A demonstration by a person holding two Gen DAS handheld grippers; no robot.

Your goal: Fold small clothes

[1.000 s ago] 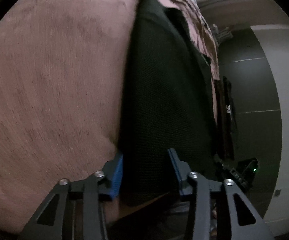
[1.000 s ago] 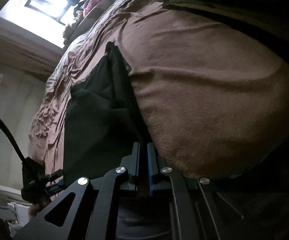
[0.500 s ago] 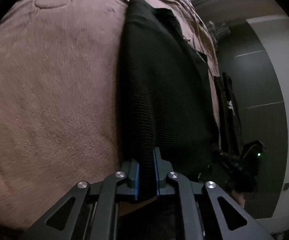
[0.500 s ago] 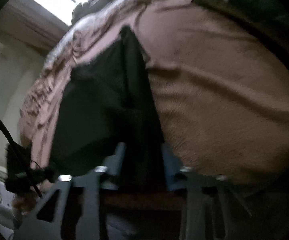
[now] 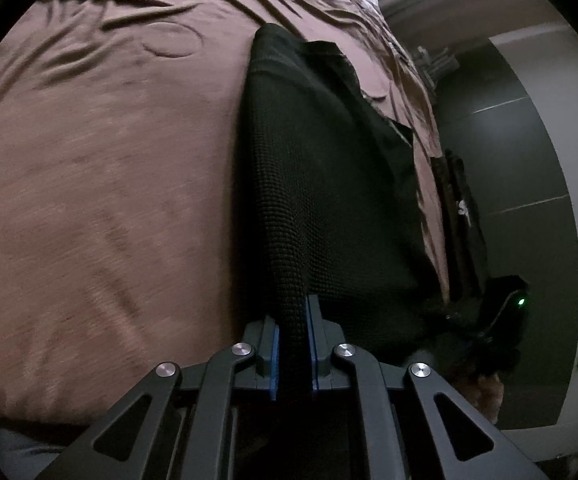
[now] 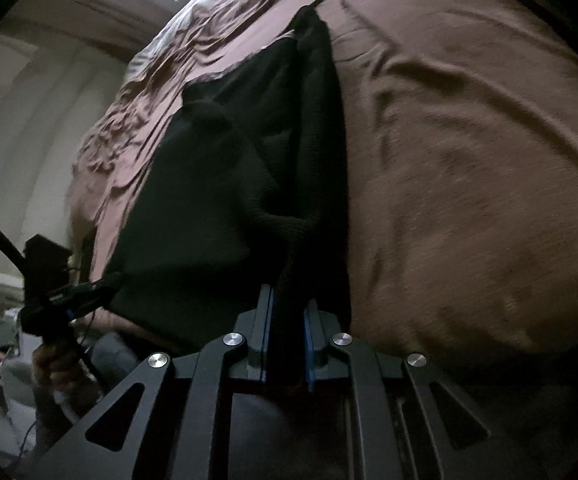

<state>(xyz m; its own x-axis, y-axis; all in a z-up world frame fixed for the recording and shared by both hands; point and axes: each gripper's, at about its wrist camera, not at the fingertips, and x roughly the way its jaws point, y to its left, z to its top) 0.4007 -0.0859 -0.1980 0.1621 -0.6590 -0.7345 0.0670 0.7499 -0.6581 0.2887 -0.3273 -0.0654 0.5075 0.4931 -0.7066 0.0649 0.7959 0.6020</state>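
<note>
Now the left gripper, whose jaws stood wide a second ago, is clamped on the near edge of the black knit garment. The right gripper has regripped: its jaws are closing on a bunched fold of the same garment (cloth fills the gap between the blue pads). The garment lies on the brown bed cover, stretching away from both grippers, its near edge raised.

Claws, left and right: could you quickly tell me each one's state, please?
Left claw: shut on the black knit garment.
Right claw: closing on the same garment.
</note>
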